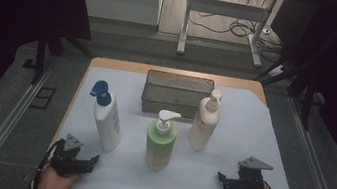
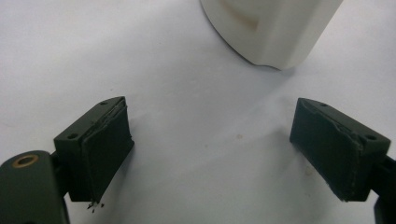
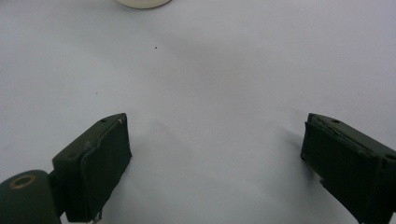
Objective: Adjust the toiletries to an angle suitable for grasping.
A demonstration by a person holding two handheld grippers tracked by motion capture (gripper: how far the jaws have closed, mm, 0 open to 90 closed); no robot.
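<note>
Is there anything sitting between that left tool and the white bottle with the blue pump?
Nothing visible does. The left tool rests open on the white sheet, and bare sheet lies between it and the blue-pump bottle. In the left gripper view, the bottle's base stands just ahead of the open jaws.

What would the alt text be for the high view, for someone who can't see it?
Three pump bottles, blue-capped white, green and cream, stand upright before a mesh basket on a white-covered table. At the near edge, the open left claw and right claw hold nothing.
</note>
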